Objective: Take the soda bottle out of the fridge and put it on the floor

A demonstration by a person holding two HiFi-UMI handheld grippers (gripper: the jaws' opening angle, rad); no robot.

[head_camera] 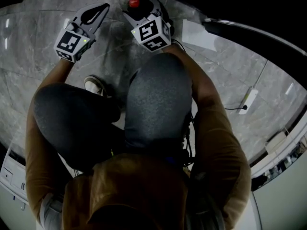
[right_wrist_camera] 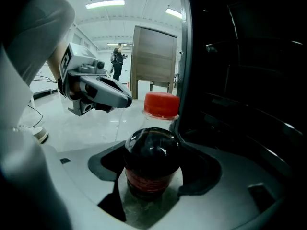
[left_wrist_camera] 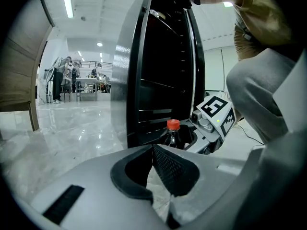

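The soda bottle (right_wrist_camera: 152,162), red cap (right_wrist_camera: 161,104) up, stands upright on the marble floor (right_wrist_camera: 86,123) right next to the open black fridge (right_wrist_camera: 240,80). The right claw (right_wrist_camera: 154,169) is wrapped around its body, one jaw on each side. The left claw (left_wrist_camera: 153,150) hangs nearby, pinched together with nothing in it.

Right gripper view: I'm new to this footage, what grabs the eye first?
A dark plastic soda bottle with a red cap sits clamped between the right gripper's jaws, dead centre. The tall black fridge looms right of it; the shut, empty left gripper hangs at upper left.
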